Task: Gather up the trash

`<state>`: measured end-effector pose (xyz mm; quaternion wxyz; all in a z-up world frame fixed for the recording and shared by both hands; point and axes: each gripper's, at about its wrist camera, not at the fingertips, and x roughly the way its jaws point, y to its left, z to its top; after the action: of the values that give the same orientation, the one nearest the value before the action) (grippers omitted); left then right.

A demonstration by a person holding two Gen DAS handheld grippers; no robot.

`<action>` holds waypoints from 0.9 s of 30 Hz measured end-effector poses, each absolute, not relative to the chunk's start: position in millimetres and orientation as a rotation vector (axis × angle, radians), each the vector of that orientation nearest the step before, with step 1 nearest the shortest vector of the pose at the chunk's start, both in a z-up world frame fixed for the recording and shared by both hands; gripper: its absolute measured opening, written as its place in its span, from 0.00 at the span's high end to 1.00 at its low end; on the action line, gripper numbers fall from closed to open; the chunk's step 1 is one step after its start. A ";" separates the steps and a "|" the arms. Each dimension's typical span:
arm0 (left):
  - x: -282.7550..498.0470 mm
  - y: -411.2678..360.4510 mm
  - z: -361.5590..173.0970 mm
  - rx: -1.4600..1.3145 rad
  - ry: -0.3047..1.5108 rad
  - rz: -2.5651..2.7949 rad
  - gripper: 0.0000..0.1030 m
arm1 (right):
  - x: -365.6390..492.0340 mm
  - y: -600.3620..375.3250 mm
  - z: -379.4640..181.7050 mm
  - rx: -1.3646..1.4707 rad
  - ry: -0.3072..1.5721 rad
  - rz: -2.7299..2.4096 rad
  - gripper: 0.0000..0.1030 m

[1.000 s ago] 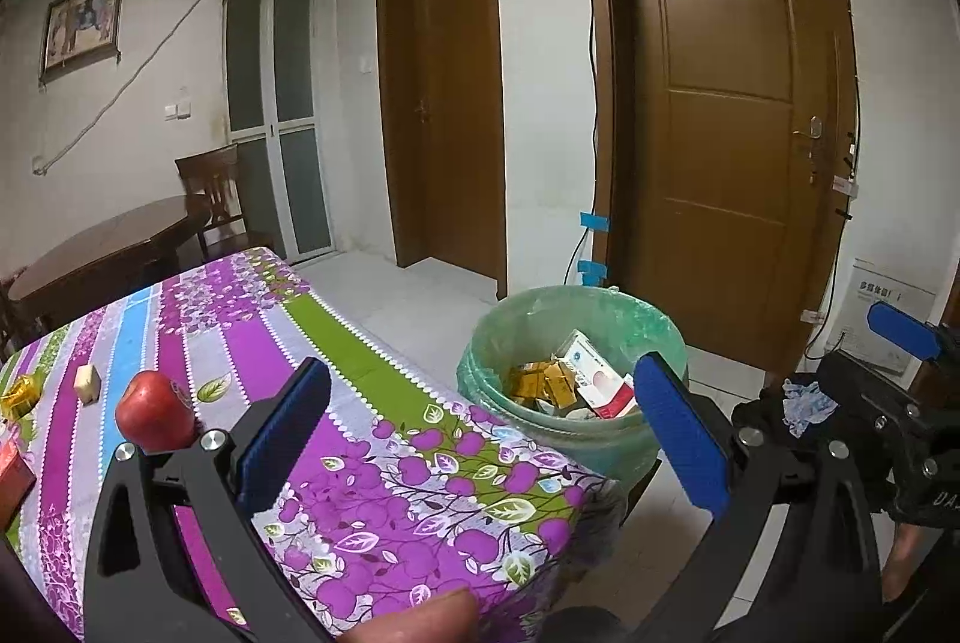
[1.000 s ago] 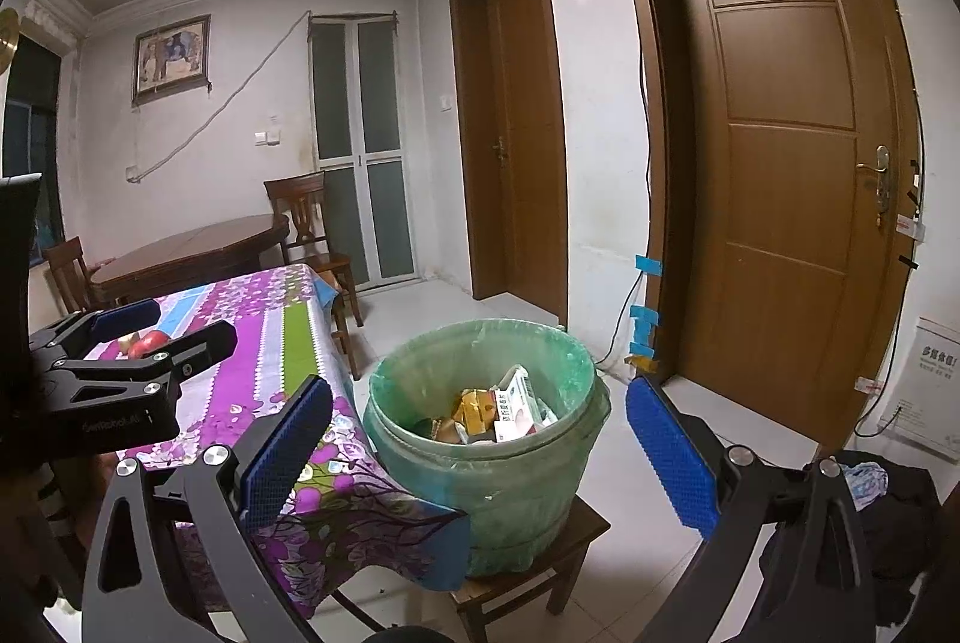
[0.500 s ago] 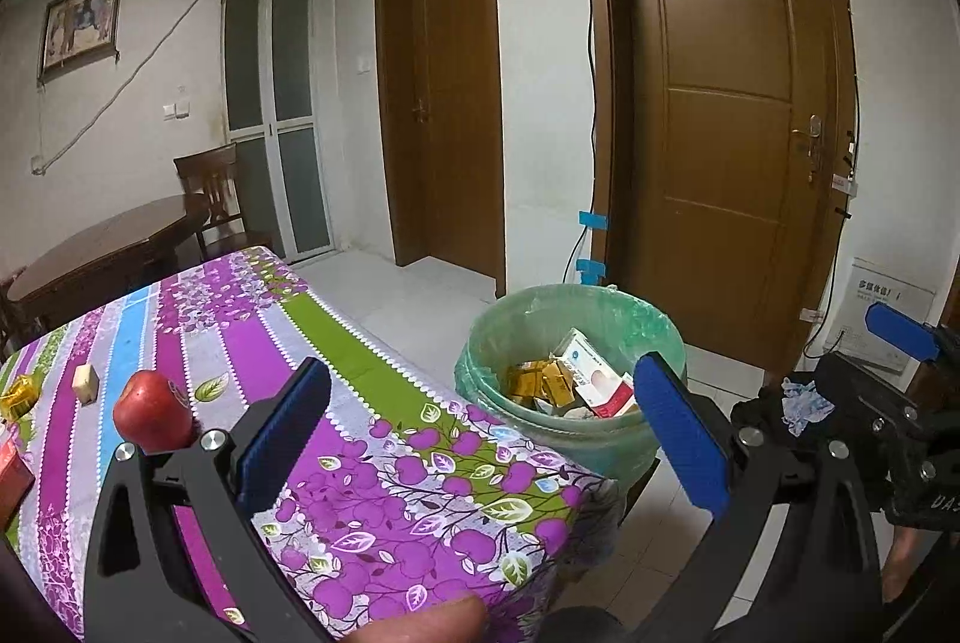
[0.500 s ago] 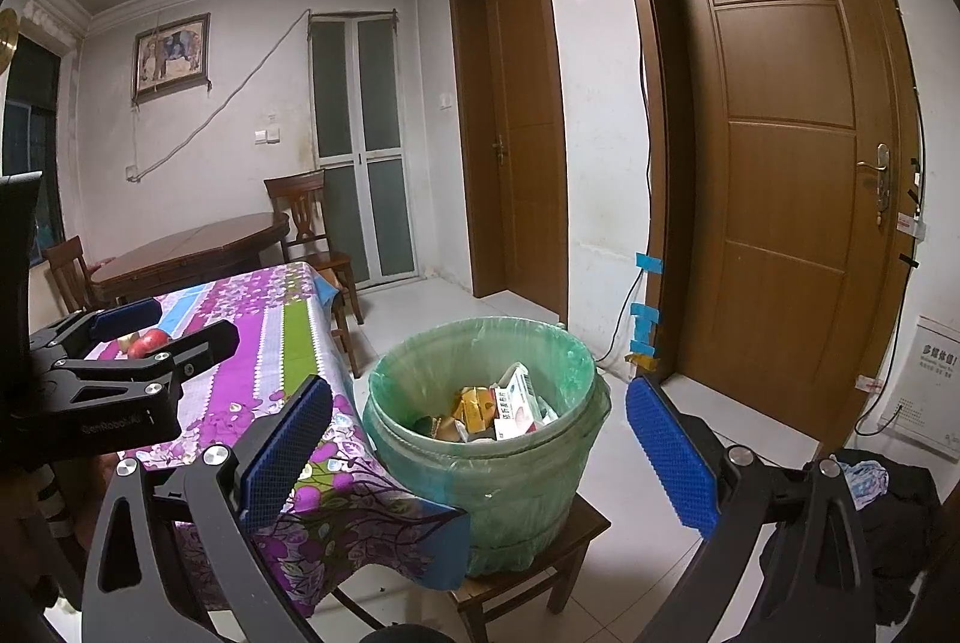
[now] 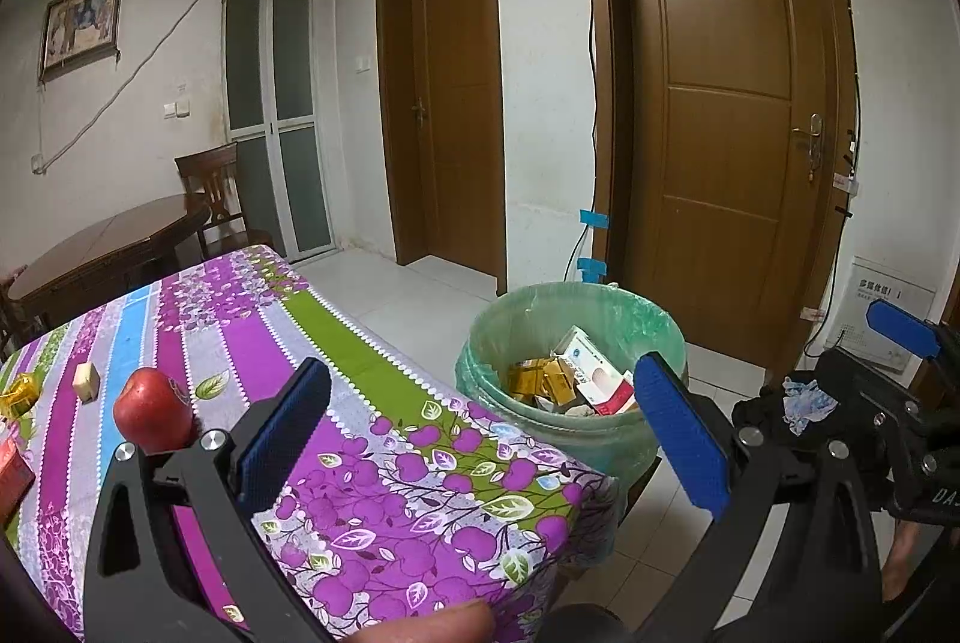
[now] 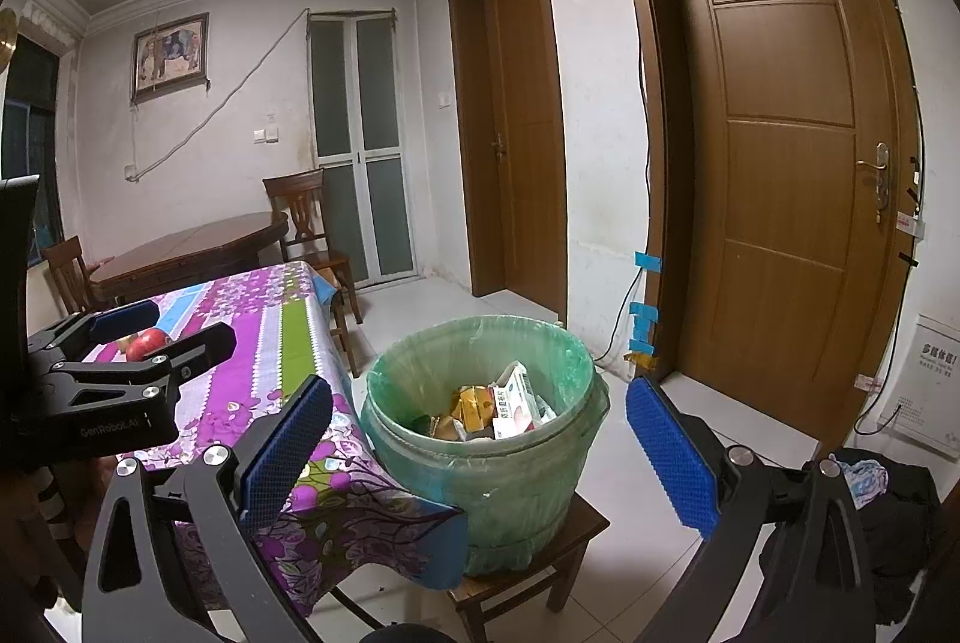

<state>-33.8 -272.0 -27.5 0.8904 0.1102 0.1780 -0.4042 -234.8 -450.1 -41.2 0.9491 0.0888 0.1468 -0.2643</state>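
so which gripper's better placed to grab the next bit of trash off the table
Probably left. The left gripper hangs open over the tablecloth, nearest the gold wrapper. The right gripper is open too but faces the bin.

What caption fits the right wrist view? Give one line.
Open right gripper facing a green-lined trash bin holding boxes, set on a low stool beside the floral-clothed table.

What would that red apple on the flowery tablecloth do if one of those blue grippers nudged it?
The apple is round and stands upright on the soft tablecloth, so a nudge would probably tip and roll it. Its skin looks smooth and shiny, so flat pads might slip. It seems firm, not floppy.
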 end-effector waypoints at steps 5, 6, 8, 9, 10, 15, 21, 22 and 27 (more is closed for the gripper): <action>-35.2 -271.8 -28.5 0.231 0.367 -0.844 0.05 | -234.7 -450.7 -41.4 0.181 0.299 -0.537 0.05; -35.8 -271.8 -28.9 0.233 0.367 -0.847 0.05 | -234.5 -450.8 -41.2 0.181 0.300 -0.537 0.05; -36.7 -271.4 -29.3 0.235 0.366 -0.851 0.05 | -234.8 -450.9 -41.1 0.182 0.301 -0.537 0.05; -36.9 -271.3 -29.8 0.235 0.367 -0.852 0.05 | -234.8 -451.0 -41.1 0.183 0.301 -0.536 0.05; -37.6 -271.3 -29.4 0.235 0.368 -0.852 0.05 | -234.7 -451.1 -41.0 0.182 0.301 -0.536 0.05; -37.9 -271.7 -28.9 0.237 0.370 -0.853 0.05 | -234.3 -450.7 -41.0 0.183 0.303 -0.535 0.05; -36.6 -268.5 -28.5 0.224 0.378 -0.870 0.05 | -234.4 -450.6 -39.9 0.183 0.302 -0.535 0.05; -36.6 -268.7 -28.6 0.227 0.377 -0.866 0.05 | -234.3 -450.8 -39.8 0.183 0.302 -0.535 0.05; -38.0 -271.5 -29.1 0.255 0.374 -0.867 0.05 | -234.0 -450.4 -40.3 0.183 0.306 -0.536 0.05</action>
<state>-38.0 -271.5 -29.1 0.8829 0.1223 0.1799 -0.4162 -234.0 -450.4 -40.3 0.9487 0.0901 0.1502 -0.2633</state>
